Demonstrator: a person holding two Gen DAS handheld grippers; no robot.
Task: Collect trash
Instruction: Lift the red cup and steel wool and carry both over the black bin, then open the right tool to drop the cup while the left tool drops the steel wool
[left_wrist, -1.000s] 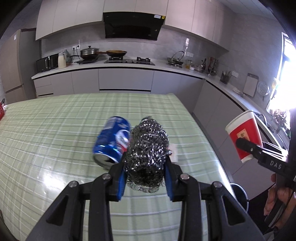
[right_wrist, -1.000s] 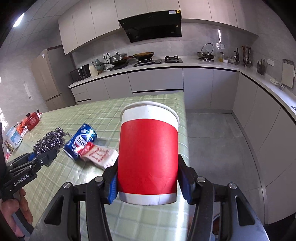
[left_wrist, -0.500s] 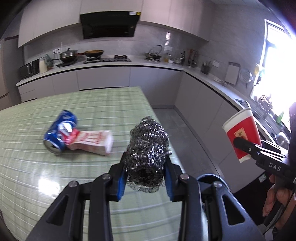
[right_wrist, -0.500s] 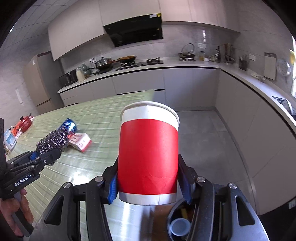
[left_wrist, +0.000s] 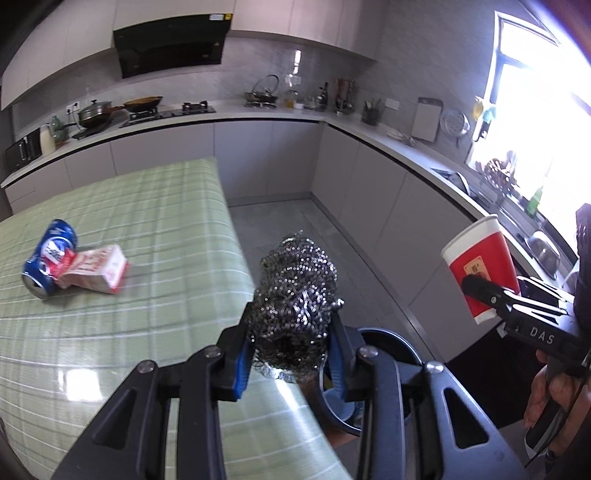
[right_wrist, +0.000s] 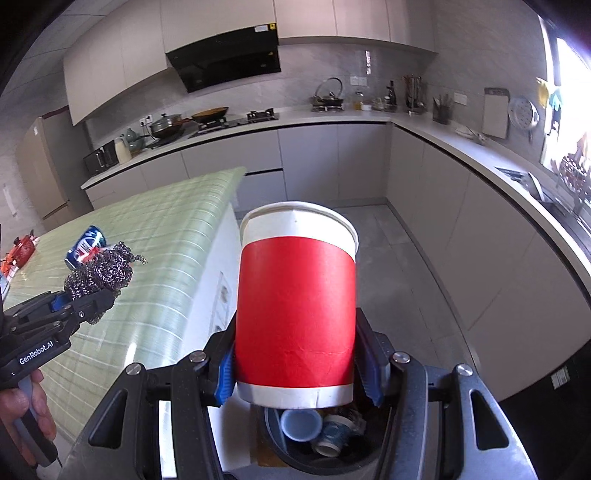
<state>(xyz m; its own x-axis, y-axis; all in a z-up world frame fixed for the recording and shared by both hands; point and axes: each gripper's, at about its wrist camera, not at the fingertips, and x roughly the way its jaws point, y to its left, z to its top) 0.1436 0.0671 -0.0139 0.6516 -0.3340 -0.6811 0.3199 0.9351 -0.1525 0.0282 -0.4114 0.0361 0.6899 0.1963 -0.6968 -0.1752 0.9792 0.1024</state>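
My left gripper (left_wrist: 291, 354) is shut on a steel wool scrubber (left_wrist: 295, 295), held above the table's right edge, over the rim of a dark trash bin (left_wrist: 391, 339). My right gripper (right_wrist: 297, 373) is shut on an upright red and white paper cup (right_wrist: 295, 317), held directly above the bin (right_wrist: 280, 439), which holds several small cups. The cup also shows in the left wrist view (left_wrist: 480, 266), and the scrubber in the right wrist view (right_wrist: 99, 273). A crushed blue can (left_wrist: 48, 266) and a red and white wrapper (left_wrist: 96, 271) lie on the green table (left_wrist: 147, 221).
The bin stands on the grey floor (right_wrist: 417, 266) beside the table's right edge. Kitchen counters and cabinets (left_wrist: 388, 184) run along the back and right walls. A red item (right_wrist: 22, 251) lies at the table's far left.
Both grippers have swung right, off the table toward the bin. The can and wrapper have slid left in the views, and the bin has come into sight under both grippers.
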